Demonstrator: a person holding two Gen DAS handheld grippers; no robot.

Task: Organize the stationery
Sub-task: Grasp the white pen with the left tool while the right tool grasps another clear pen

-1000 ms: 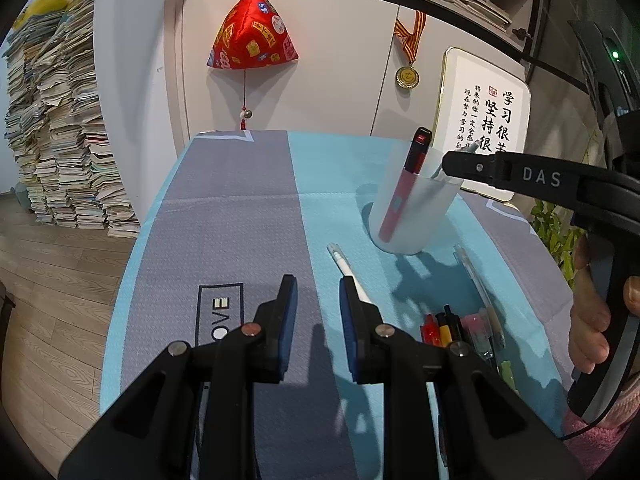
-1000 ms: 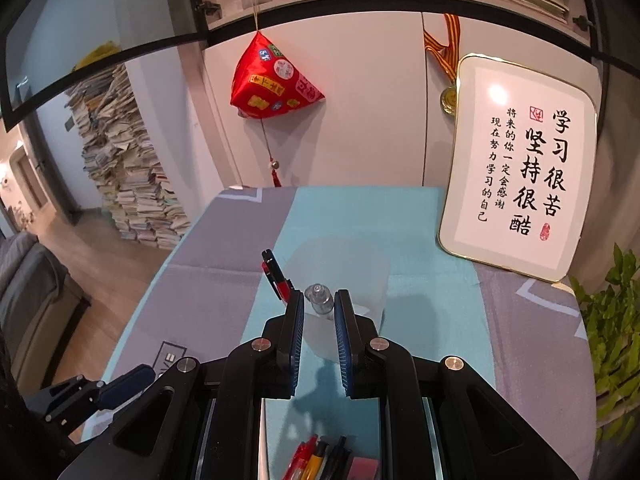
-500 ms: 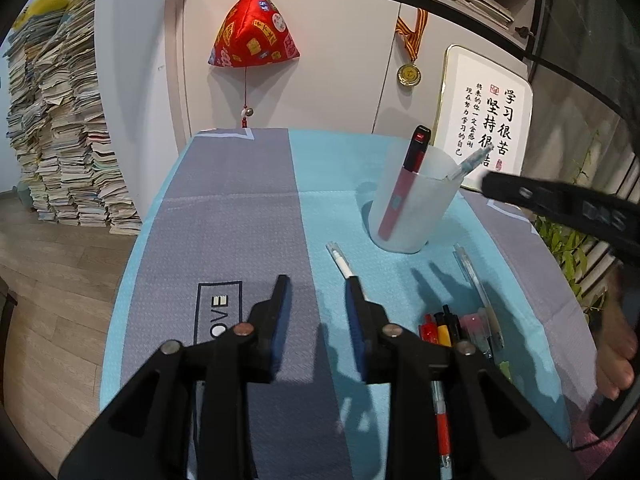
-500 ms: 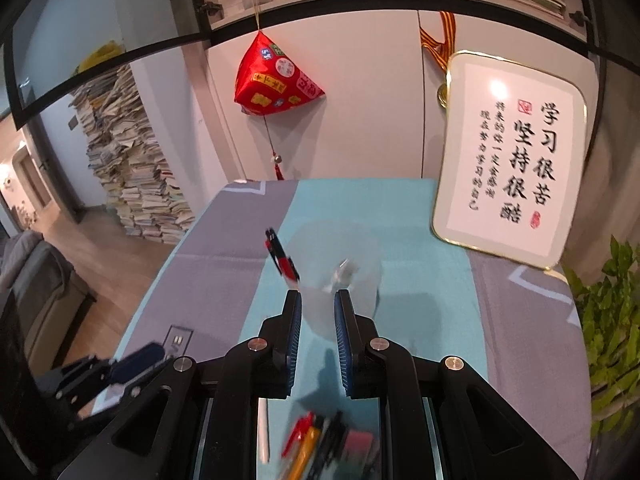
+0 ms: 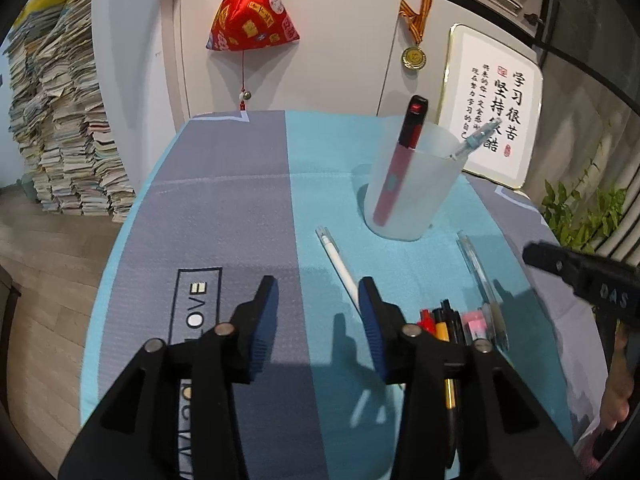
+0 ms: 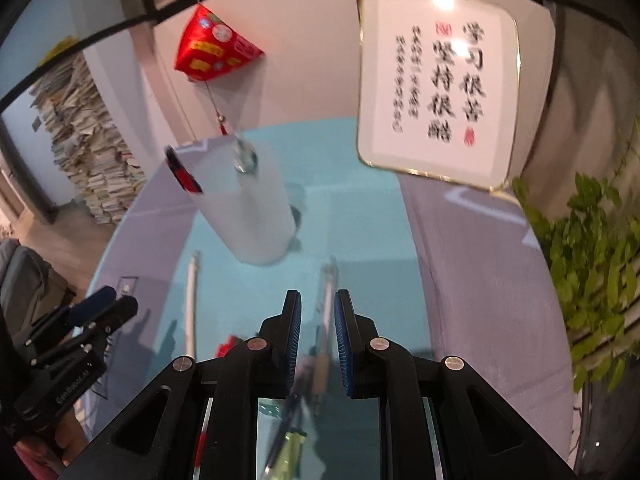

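A frosted plastic cup (image 5: 414, 184) stands on the blue and grey cloth (image 5: 224, 216) and holds a red and black pen (image 5: 402, 168) and a clear pen (image 5: 472, 142). A white pen (image 5: 338, 266) lies in front of the cup, beside my left gripper (image 5: 318, 304), which is open and empty. A clear pen (image 5: 478, 272) and a bunch of coloured pens (image 5: 448, 322) lie to the right. My right gripper (image 6: 317, 320) is open and empty above the clear pen (image 6: 326, 292), with the cup (image 6: 250, 208) ahead on its left.
A framed calligraphy board (image 5: 494, 120) leans on the wall behind the cup. A red hanging ornament (image 5: 252, 20) and a medal (image 5: 414, 56) hang on the cabinet. A plant (image 6: 588, 264) stands at the right, and stacked books (image 5: 60, 120) on the floor at the left.
My right gripper let go of the clear pen into the cup, drew back and came down over the pens on the cloth. My left gripper opened wider.
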